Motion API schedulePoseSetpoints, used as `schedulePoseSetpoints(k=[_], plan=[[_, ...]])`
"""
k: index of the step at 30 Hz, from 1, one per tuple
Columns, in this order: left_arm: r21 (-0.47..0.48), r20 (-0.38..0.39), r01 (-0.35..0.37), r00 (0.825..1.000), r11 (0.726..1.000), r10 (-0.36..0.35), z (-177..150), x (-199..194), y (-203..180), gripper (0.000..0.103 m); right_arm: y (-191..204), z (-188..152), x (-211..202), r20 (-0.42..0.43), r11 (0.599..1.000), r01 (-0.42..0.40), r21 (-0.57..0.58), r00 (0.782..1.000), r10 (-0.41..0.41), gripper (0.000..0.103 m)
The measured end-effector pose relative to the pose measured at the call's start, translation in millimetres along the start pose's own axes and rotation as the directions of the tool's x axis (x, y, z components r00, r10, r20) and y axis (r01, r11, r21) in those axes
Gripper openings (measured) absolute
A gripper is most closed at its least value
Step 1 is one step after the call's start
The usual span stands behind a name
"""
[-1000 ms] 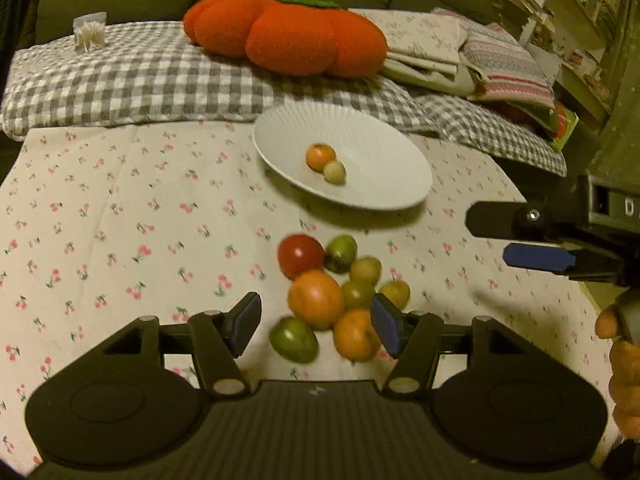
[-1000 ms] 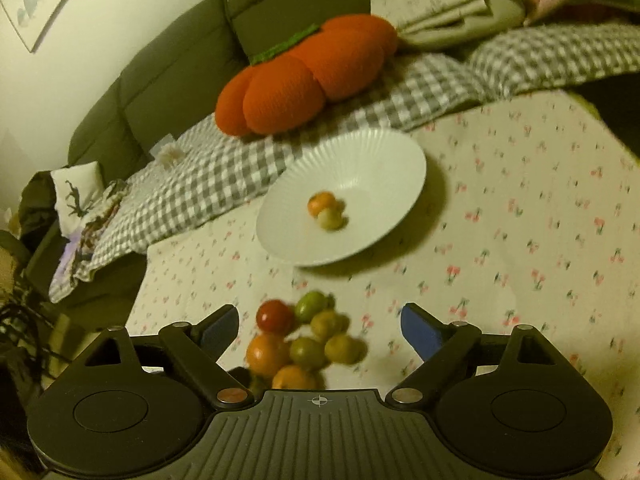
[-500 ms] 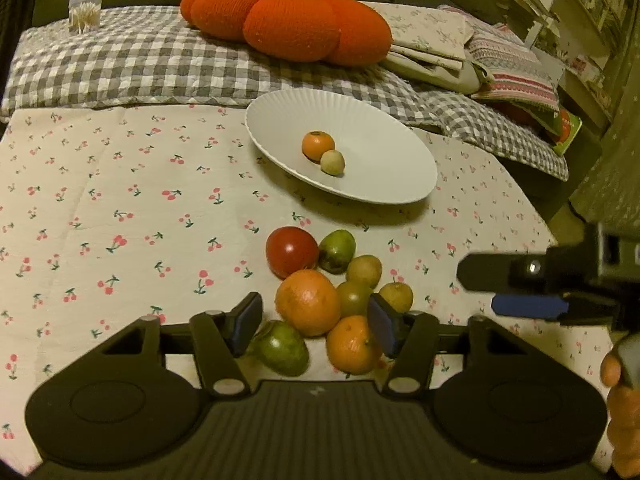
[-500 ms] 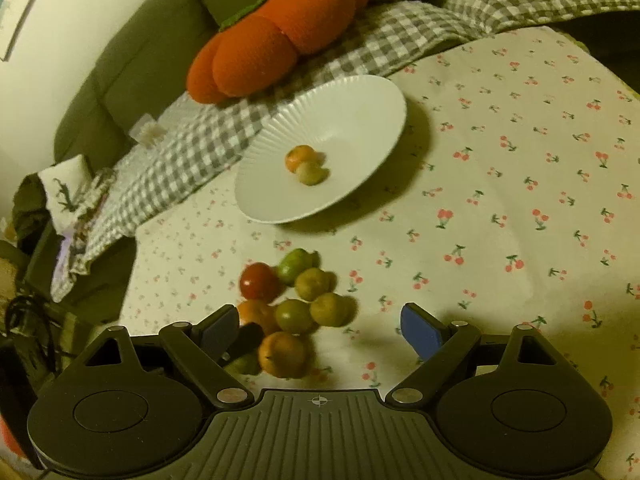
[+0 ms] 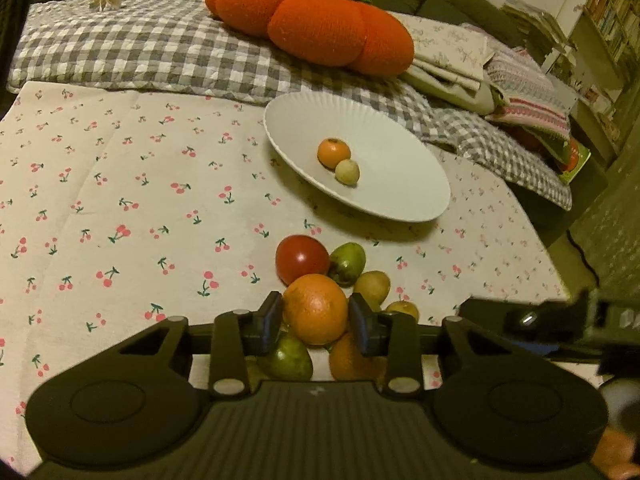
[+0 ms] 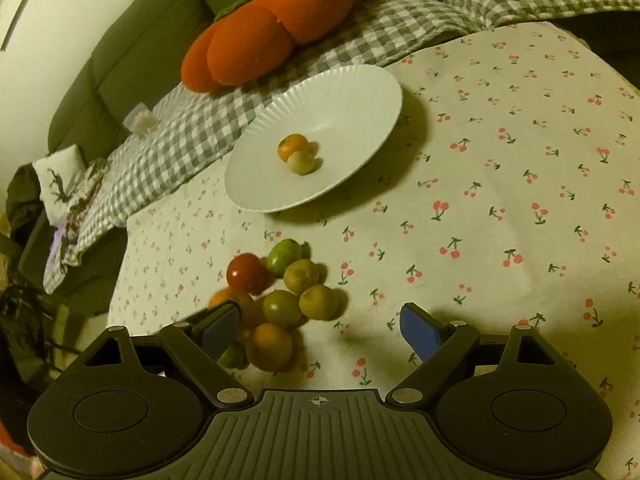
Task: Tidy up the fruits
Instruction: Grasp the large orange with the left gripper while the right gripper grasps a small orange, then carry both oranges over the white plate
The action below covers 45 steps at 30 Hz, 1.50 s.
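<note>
While the pile of loose fruit lies on the cherry-print cloth near the front edge, the left gripper (image 5: 316,318) has its fingers set one on each side of the large orange (image 5: 315,309), touching or nearly touching its skin; whether it is firmly clamped cannot be told. Around the orange sit a red tomato (image 5: 302,258), green fruit and smaller yellow ones, so a straddling grip from above spares the neighbours. Farther back, the white plate (image 5: 400,200) holds a small orange (image 5: 333,153) and a pale round fruit (image 5: 347,172), touching; it is probably the destination. Beside the pile, the right gripper (image 6: 320,326) hangs wide open and empty, leaving the left side room.
</note>
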<state>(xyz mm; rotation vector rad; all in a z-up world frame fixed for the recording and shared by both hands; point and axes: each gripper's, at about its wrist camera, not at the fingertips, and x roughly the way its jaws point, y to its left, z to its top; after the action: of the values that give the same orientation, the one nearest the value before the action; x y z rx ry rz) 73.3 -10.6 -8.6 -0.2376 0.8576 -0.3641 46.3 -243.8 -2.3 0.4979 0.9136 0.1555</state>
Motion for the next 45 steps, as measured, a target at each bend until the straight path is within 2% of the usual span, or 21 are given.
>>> schedulePoseSetpoints(k=[6,9,15,22,30,45], plan=[[-0.051,0.005,-0.016,1.0,0.999,0.016,3.9,-11.1,8.6,0.034,15.6,-9.1,7.4,-0.013,0.997,-0.026,-0.074,1.0,0.025,0.089],[-0.068,0.006,-0.032,0.999,0.997,0.032,4.8,-13.8,13.4,0.034,23.7,-14.6,16.3,-0.03,0.995,-0.034,-0.097,0.999,0.031,0.084],[-0.085,0.013,-0.065,0.998,0.994,0.067,8.2,-16.4,19.4,0.034,30.9,-22.8,36.2,-0.053,0.996,-0.042,-0.075,0.998,0.039,0.061],[-0.103,0.009,-0.065,0.998,0.993,0.066,8.8,-14.3,21.7,0.034,36.1,-25.9,50.8,-0.055,0.997,-0.026,-0.072,0.998,0.022,0.034],[-0.11,0.015,-0.059,0.998,0.992,0.061,10.6,-17.3,22.3,0.034,40.1,-25.9,40.6,-0.036,0.996,-0.02,-0.084,0.999,0.017,0.033],[-0.114,0.05,-0.046,0.997,0.992,0.053,19.9,-21.2,18.7,0.034,32.4,-5.4,8.9,0.059,0.997,-0.012,-0.074,0.998,0.016,0.033]])
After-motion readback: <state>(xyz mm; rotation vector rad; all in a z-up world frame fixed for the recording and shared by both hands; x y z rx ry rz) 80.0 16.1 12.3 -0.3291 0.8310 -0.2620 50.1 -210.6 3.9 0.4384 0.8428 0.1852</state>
